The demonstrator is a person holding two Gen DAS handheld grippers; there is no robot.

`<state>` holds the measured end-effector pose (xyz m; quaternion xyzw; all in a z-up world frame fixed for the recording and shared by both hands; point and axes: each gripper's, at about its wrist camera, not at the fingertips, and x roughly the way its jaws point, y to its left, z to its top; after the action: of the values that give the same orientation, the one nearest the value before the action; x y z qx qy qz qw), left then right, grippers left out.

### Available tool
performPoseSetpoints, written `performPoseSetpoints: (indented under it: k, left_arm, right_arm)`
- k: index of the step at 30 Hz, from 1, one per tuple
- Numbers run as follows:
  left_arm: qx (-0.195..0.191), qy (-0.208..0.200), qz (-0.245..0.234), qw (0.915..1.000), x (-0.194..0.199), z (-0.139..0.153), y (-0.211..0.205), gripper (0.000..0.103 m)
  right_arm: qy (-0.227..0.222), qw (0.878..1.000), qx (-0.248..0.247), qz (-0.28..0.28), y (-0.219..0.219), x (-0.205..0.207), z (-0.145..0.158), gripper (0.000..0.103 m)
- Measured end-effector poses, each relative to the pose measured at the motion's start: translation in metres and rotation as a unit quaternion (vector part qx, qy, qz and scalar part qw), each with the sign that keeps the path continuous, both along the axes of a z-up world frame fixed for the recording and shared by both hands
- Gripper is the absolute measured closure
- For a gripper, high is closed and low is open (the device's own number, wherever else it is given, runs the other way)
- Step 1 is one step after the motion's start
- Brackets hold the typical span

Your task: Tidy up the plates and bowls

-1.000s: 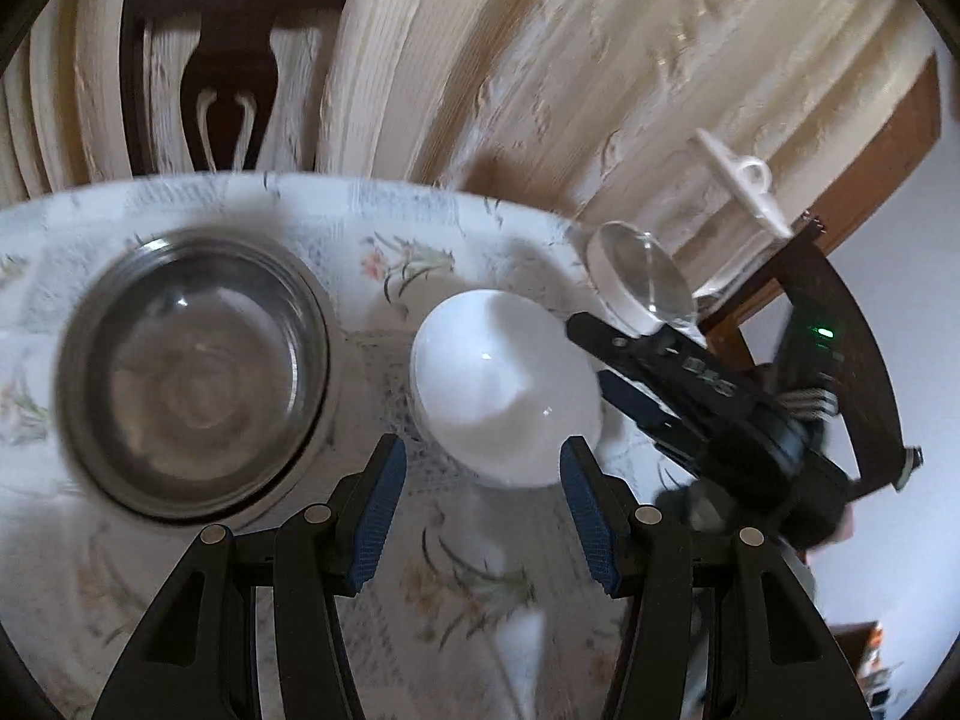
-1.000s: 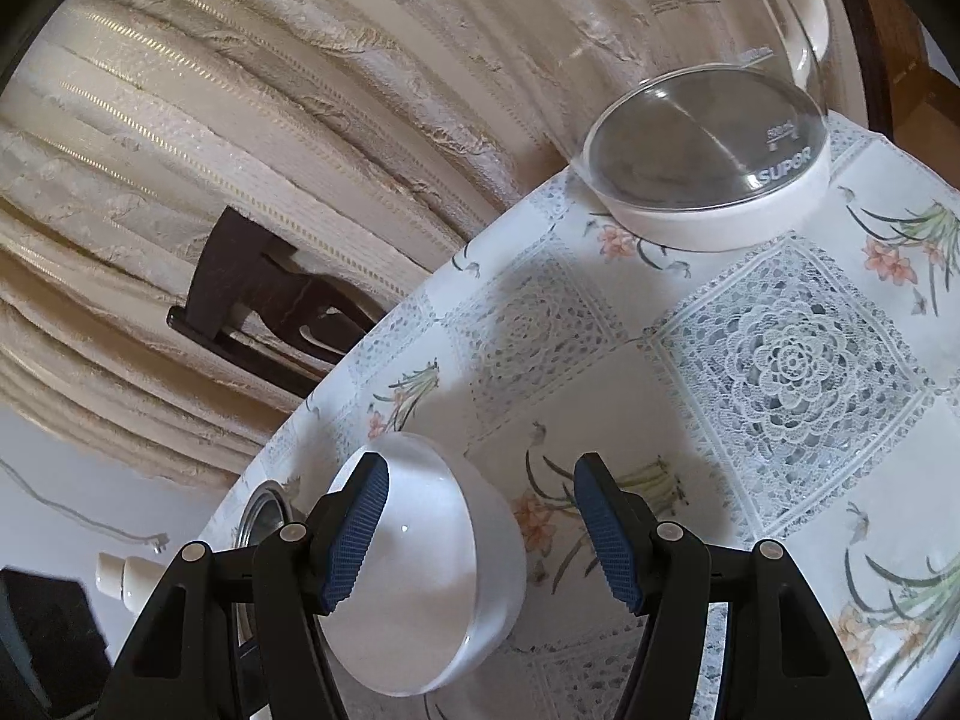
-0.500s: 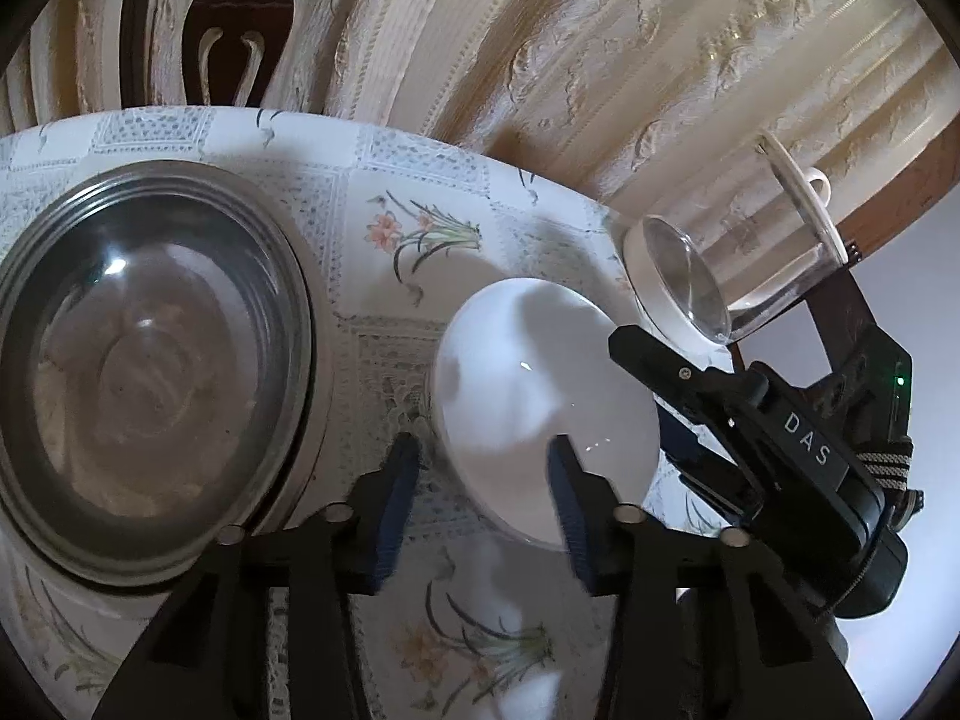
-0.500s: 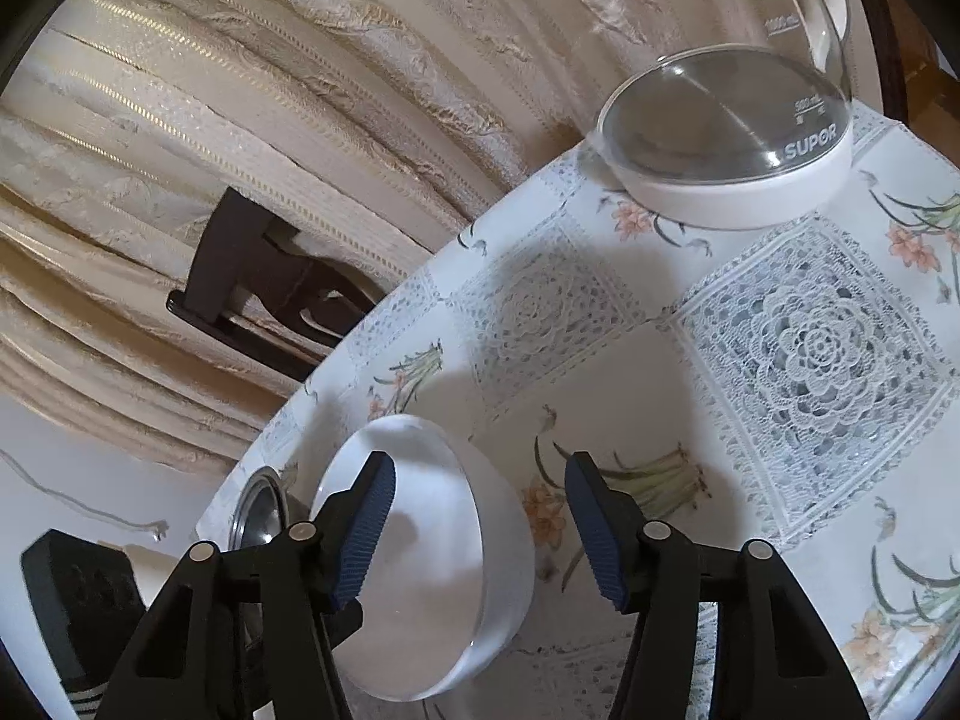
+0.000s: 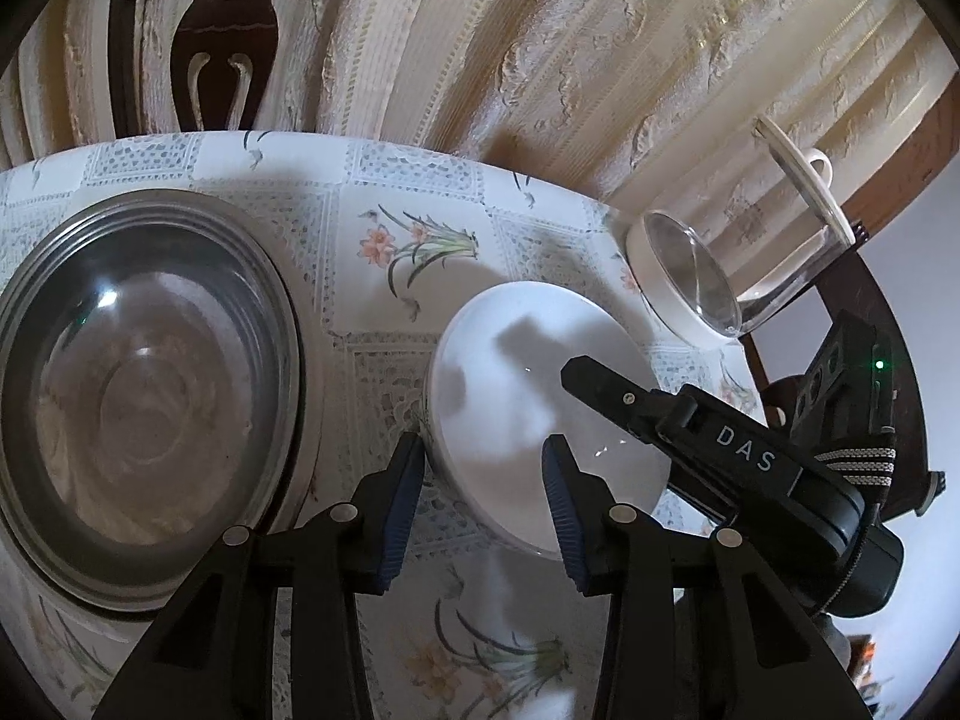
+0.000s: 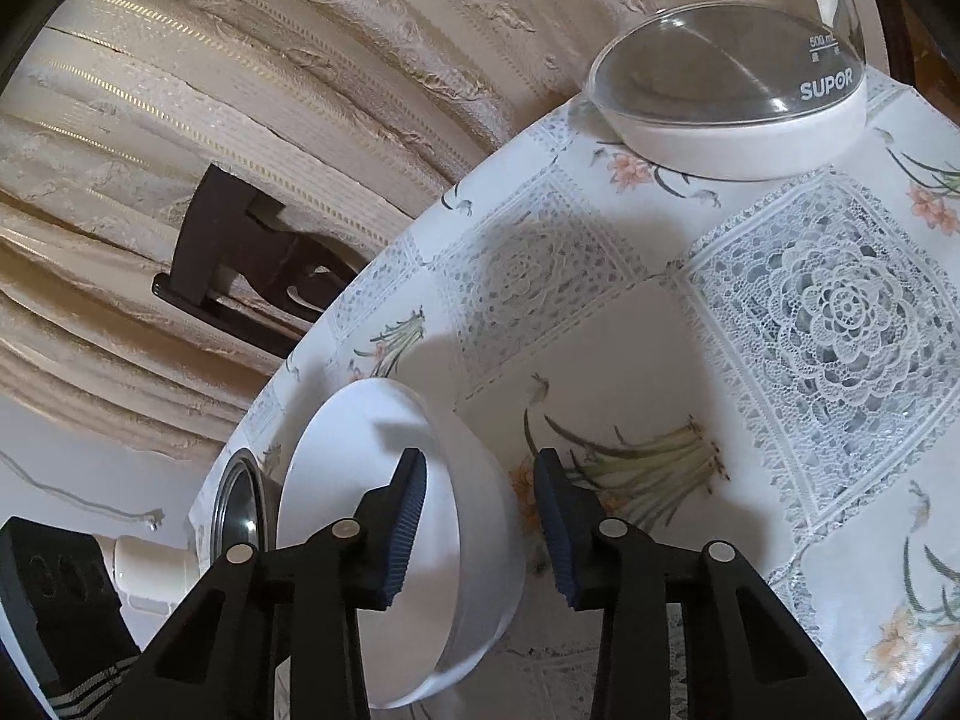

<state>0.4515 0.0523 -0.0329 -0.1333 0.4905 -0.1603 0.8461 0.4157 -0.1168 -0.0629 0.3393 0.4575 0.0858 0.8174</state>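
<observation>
A white bowl (image 5: 528,384) sits on the floral tablecloth (image 5: 396,198), right of a large steel bowl (image 5: 144,384). My left gripper (image 5: 483,501) is open and straddles the white bowl's near rim, one pad outside the wall and one over the inside. My right gripper (image 6: 480,519) is also open and straddles the opposite wall of the white bowl (image 6: 372,516), with narrow gaps on both sides. In the left wrist view the right gripper (image 5: 600,381) reaches in over the bowl from the right. The steel bowl (image 6: 237,516) peeks out behind the white one.
A glass kettle with a white base (image 5: 690,282), marked SUPOR (image 6: 744,108), stands at the table's far right edge. A dark wooden chair (image 5: 210,60) is behind the table against cream curtains (image 5: 600,60). A second chair back (image 6: 240,264) shows in the right wrist view.
Both grippers have moved in over the white bowl's rim from opposite sides. The finger gaps of both have narrowed, the right one more. The bowl stays on the cloth.
</observation>
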Motion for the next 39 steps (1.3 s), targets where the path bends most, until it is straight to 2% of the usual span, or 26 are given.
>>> performPoseSetpoints:
  k: [3,12,23,30,39]
  left_arm:
    - [0.004,-0.003,-0.001,1.0,0.001,0.0,-0.001,0.061]
    - [0.004,-0.008,-0.007,0.9999,-0.002,0.003,-0.003,0.061]
    - [-0.002,-0.048,-0.008,0.9988,-0.016,0.04,0.006,0.061]
    - [0.001,-0.068,0.017,0.9976,-0.024,0.06,0.037,0.061]
    - [0.013,-0.077,0.065,0.9948,-0.032,0.068,0.1,0.061]
  right_arm:
    - [0.0,1.0,0.014,0.005,0.0,0.001,-0.002,0.068]
    - [-0.007,1.0,0.017,-0.004,-0.003,-0.001,0.003,0.068]
    - [-0.041,0.998,0.034,0.017,0.01,-0.004,0.024,0.068]
    - [-0.076,0.995,0.033,0.05,0.045,-0.006,0.046,0.068]
    - [-0.098,0.991,0.022,0.09,0.108,-0.009,0.049,0.068]
